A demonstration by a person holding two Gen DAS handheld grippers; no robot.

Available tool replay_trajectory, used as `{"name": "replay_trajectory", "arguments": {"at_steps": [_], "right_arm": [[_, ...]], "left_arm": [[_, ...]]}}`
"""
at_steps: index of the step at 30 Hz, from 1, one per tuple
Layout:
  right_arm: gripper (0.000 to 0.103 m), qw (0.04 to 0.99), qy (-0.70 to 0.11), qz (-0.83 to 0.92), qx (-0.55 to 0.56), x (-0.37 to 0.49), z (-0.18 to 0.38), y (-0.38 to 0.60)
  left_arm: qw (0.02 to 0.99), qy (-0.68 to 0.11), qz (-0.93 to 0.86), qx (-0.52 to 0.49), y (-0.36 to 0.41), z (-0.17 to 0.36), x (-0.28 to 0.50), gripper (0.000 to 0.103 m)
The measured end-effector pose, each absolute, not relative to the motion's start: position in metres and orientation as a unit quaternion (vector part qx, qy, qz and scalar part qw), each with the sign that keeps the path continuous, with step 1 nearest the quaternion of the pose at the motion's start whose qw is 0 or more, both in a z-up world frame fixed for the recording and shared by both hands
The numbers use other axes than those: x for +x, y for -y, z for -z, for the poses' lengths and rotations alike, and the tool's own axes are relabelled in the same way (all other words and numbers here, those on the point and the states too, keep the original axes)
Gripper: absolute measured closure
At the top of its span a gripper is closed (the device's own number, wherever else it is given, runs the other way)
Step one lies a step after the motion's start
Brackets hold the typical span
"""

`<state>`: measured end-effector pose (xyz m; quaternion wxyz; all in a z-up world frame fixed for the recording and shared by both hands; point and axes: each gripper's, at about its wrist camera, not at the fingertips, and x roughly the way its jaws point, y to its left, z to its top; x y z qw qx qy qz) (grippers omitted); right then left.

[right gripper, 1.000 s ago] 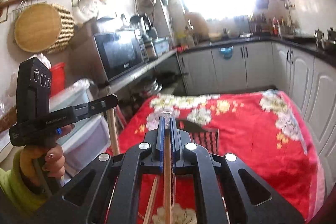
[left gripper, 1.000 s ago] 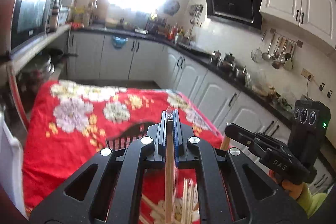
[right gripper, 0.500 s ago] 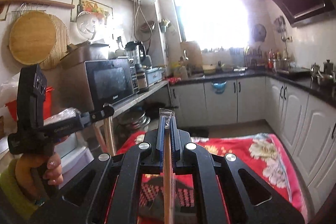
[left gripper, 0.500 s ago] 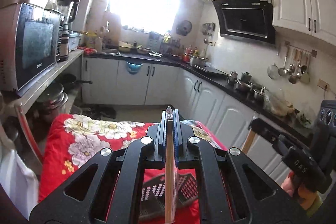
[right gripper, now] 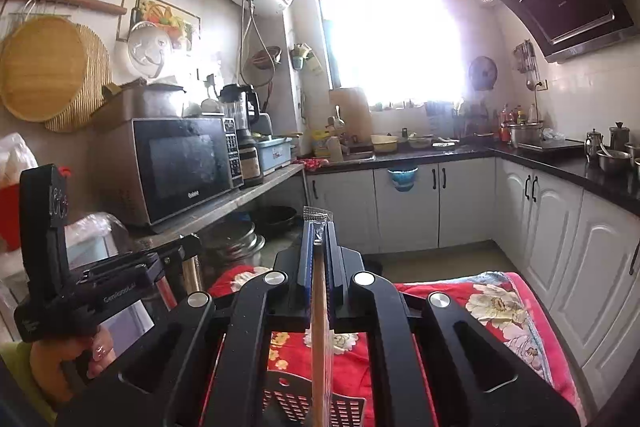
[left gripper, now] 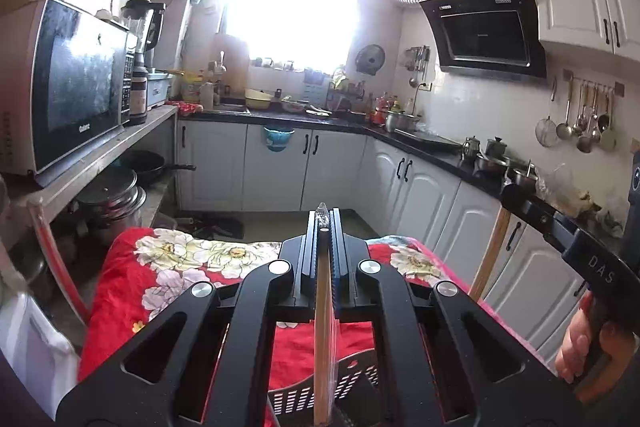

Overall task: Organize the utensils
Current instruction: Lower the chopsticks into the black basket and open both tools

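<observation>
Looking across the red floral table (left gripper: 120,291), there's a dark slotted basket (right gripper: 344,407) near its front edge. Both tools are pinching wrapped chopsticks upright above it: left gripper (left gripper: 323,223), right gripper (right gripper: 318,227). Looks like the carry step; next they'd lower the chopsticks (left gripper: 322,327) into the basket, I guess.

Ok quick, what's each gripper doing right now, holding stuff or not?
Left gripper: shut on wrapped chopsticks.
Right gripper: shut on another wrapped pair.

open air ahead of me, just the slotted basket (left gripper: 320,391) low on the red cloth (left gripper: 132,291), cabinets (left gripper: 420,195) to my right
</observation>
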<state>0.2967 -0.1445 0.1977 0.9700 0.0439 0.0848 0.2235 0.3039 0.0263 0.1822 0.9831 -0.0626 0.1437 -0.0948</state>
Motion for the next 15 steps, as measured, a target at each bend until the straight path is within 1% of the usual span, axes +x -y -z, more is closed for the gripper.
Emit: {"name": "replay_trajectory", "arguments": {"at_steps": [7, 15], "right_arm": [[0.097, 0.974, -0.080, -0.209, 0.027, 0.302, -0.162, 0.139], [0.097, 0.972, -0.103, -0.210, 0.035, 0.303, -0.130, 0.136]], "left_arm": [[0.984, -0.146, 0.092, -0.054, -0.025, -0.153, 0.306, 0.100], [0.978, -0.171, 0.101, -0.071, -0.031, -0.119, 0.308, 0.100]]}}
